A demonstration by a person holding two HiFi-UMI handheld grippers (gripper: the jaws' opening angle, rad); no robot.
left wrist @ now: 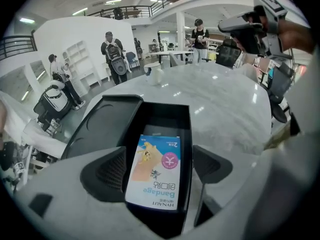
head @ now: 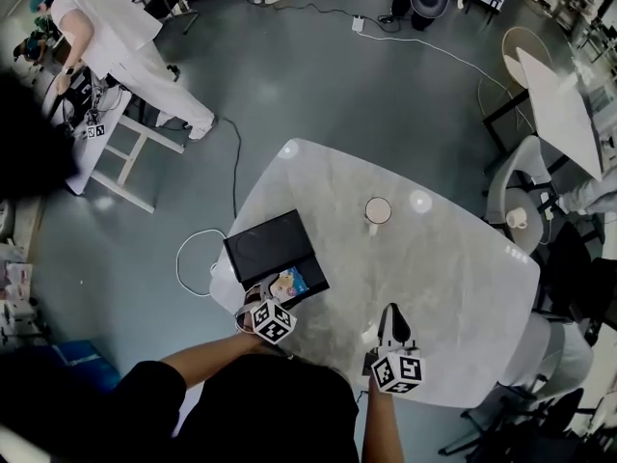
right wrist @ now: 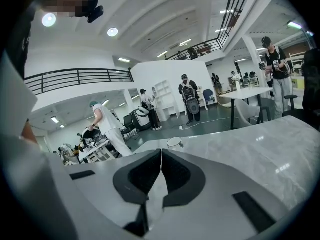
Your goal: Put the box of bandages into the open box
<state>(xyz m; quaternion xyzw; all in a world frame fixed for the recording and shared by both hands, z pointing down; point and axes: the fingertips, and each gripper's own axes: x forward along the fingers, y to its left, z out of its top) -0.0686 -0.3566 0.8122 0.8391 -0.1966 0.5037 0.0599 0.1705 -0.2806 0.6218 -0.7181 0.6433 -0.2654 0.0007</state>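
Observation:
A black open box (head: 262, 244) lies near the left edge of the marble table (head: 434, 287), its lid flat beside the tray. The light-blue box of bandages (head: 288, 283) lies face up inside the tray (left wrist: 167, 116), seen close up in the left gripper view (left wrist: 155, 171). My left gripper (head: 275, 297) (left wrist: 160, 154) is open, one pad (left wrist: 107, 171) on each side of the bandage box and the tray's near end. My right gripper (head: 392, 321) (right wrist: 160, 170) hovers over the table's near edge, shut with nothing between its pads.
A white cup (head: 377, 210) (left wrist: 156, 74) stands in the middle of the table. White chairs (head: 516, 196) and a second table (head: 559, 104) are at the right. A cable (head: 198, 258) loops on the floor to the left, and a person in white (head: 116, 37) stands farther off.

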